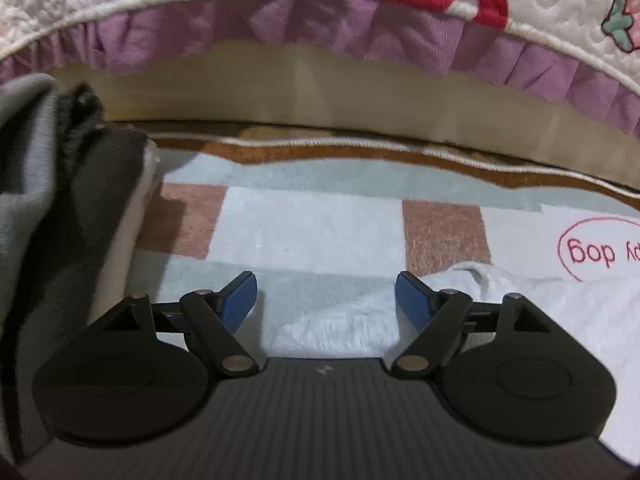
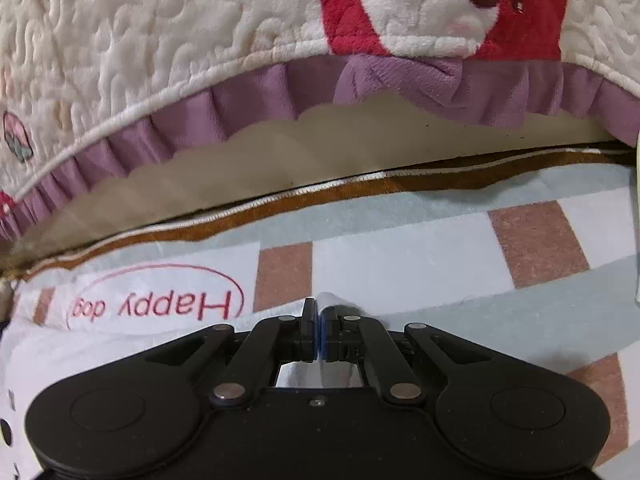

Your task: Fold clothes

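While the left gripper [image 1: 325, 300] hangs low over the checked blanket [image 1: 312, 224], its two blue-padded fingers [image 1: 239, 300] stand spread wide apart with nothing between them. Beneath and to the right of that gap lies a white garment [image 1: 540, 312], rumpled, resting flat on the blanket; its nearest fold reaches up beside the right-hand finger, though contact cannot be confirmed from this view. A grey garment [image 1: 28, 184] fills the left margin of the left wrist view — draped over something pale, its support otherwise hidden.

The right gripper [image 2: 319, 328] is clenched on a raised edge of the white garment [image 2: 120, 344]: a narrow strip of white cloth stands up just ahead of the blue pads, and more cloth shows through the opening behind the fingers. The rest of the garment spreads to the left, lying on the blanket [image 2: 400, 264]. On the blanket an embroidered red oval [image 2: 156, 298] enclosing the words "Happy dog" appears upside down, partly bordered by the garment.

Behind the blanket's brown trim rises a cream quilted cover [image 2: 160, 40] with a purple ruffle [image 2: 248, 108] and red appliqué — it overhangs a plain beige panel [image 2: 320, 148]. No container is visible in either view.
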{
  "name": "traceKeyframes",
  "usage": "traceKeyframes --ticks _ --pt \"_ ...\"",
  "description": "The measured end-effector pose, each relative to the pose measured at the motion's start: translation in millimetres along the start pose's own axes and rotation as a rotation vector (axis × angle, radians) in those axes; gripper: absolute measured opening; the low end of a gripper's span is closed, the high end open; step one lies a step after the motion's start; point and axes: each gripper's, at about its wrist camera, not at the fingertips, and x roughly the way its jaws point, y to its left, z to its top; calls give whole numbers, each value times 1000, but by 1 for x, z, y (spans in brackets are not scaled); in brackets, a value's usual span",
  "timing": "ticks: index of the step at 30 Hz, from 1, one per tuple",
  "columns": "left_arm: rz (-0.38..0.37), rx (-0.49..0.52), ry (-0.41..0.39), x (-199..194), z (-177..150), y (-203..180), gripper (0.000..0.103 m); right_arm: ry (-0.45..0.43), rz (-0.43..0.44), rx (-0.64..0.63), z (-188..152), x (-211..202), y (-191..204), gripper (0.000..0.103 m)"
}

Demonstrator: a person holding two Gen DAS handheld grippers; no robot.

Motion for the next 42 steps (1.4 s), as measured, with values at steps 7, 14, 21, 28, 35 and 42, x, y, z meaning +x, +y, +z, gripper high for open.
traceKeyframes --ticks 7,14,21,28,35,42 --pt "-148 -138 91 7 -16 14 94 13 -29 -31 -4 3 5 4" --pt "-290 -144 -62 -24 -36 14 10 61 -94 -112 -10 -3 16 4" --pt "-507 -198 -235 -105 -98 14 10 111 -216 -192 -25 -9 34 5" --pt "-446 -64 -144 -138 -227 -19 10 171 -369 -181 -25 0 59 8" --pt "-425 -89 -84 -133 -234 -16 11 -64 -218 -411 -28 -41 167 25" --pt "-503 -105 -8 -128 -232 -14 15 189 383 -416 -71 -33 285 54"
